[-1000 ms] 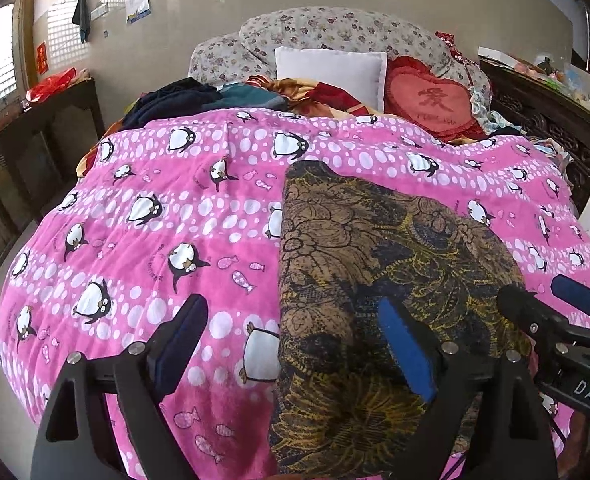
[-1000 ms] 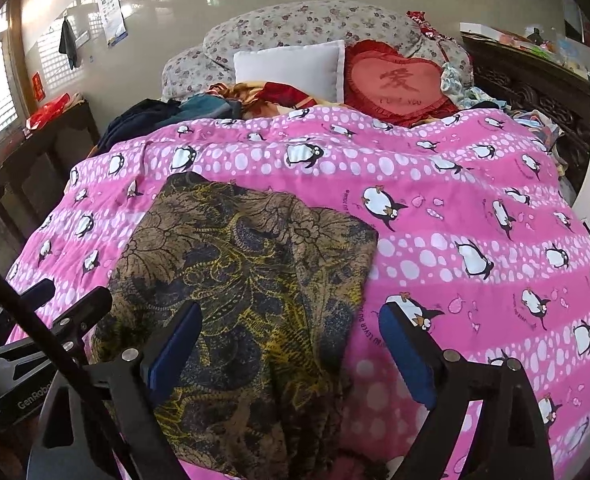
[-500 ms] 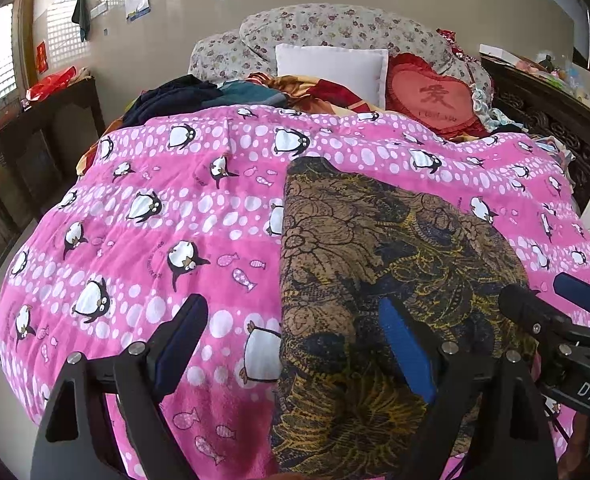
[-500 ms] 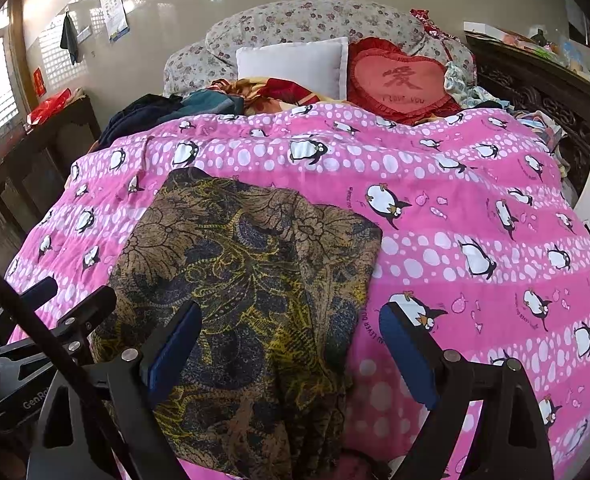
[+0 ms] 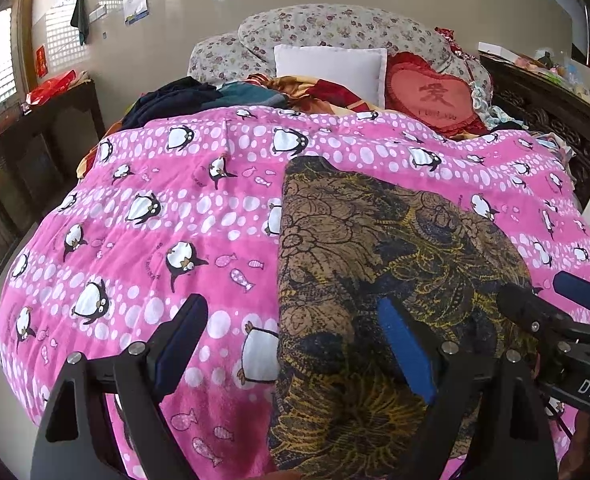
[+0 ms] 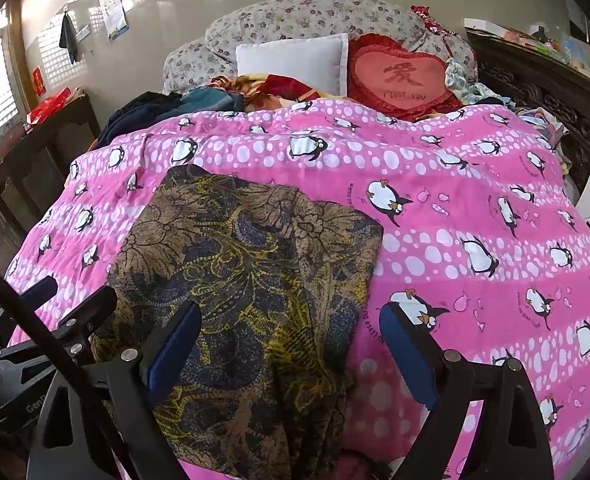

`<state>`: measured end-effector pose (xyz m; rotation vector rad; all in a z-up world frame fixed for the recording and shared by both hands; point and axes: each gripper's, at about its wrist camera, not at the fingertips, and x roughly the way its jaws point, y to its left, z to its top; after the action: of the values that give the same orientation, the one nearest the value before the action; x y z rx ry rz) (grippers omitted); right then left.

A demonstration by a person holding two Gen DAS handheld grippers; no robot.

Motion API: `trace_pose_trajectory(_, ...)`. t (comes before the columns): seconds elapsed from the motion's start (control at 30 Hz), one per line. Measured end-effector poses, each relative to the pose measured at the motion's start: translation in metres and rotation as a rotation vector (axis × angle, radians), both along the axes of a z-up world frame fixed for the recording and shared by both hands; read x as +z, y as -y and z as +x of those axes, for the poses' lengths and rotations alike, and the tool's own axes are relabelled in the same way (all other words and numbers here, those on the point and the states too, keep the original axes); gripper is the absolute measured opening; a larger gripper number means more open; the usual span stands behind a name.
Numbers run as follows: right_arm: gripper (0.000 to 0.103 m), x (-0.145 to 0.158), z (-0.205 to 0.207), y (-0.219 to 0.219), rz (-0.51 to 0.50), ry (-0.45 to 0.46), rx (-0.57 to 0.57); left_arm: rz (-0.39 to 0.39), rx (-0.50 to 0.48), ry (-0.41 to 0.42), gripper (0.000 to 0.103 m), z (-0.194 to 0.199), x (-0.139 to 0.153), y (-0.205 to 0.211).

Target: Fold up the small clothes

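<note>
**Patterned garment laid flat on bed, both grippers hovering with fingers apart**

Bed: a pink penguin-print quilt (image 5: 143, 240) covers most of both views. At the far end sit a floral bolster (image 5: 335, 28), a white pillow (image 5: 331, 66) and a red heart cushion (image 5: 431, 94). A heap of dark and coloured clothes (image 5: 199, 98) lies just past the quilt's far edge, left of the white pillow.

Garment: a brown, navy and yellow floral-print garment (image 6: 247, 280) lies spread on the quilt's near half. Its long axis runs from the near edge of the bed toward the pillows. The far edge is roughly straight and square-cornered; the near end drapes over the bed edge. It lies right of centre in the left wrist view and left of centre in the right wrist view, so it sits between the two grippers.

Left gripper (image 5: 291, 340): fingers spread wide, nothing between the pads. Left finger over the quilt, right finger over the garment's left part.

Right gripper (image 6: 291, 344): fingers likewise wide apart, holding nothing. Left finger over the garment, right finger over the quilt; the garment's right edge lies between them.
</note>
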<state>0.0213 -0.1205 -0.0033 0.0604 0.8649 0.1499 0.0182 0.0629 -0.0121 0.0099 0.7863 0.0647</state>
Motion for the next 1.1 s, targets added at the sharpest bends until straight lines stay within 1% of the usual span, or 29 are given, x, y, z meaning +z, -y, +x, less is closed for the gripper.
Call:
trace_pose_trajectory(0.73, 0.093, -0.0077, 0.005, -0.0035, 0.0, -0.025, 0.016, -0.008, 0.007, -0.007, 0.087, 0.0026, -0.0052, 0.0037)
trace_pose_trajectory(1.1, 0.094, -0.0091, 0.0047, -0.0041, 0.002, -0.03, 0.015, 0.014, -0.002, 0.026, 0.087, -0.0006, -0.0033, 0.0099)
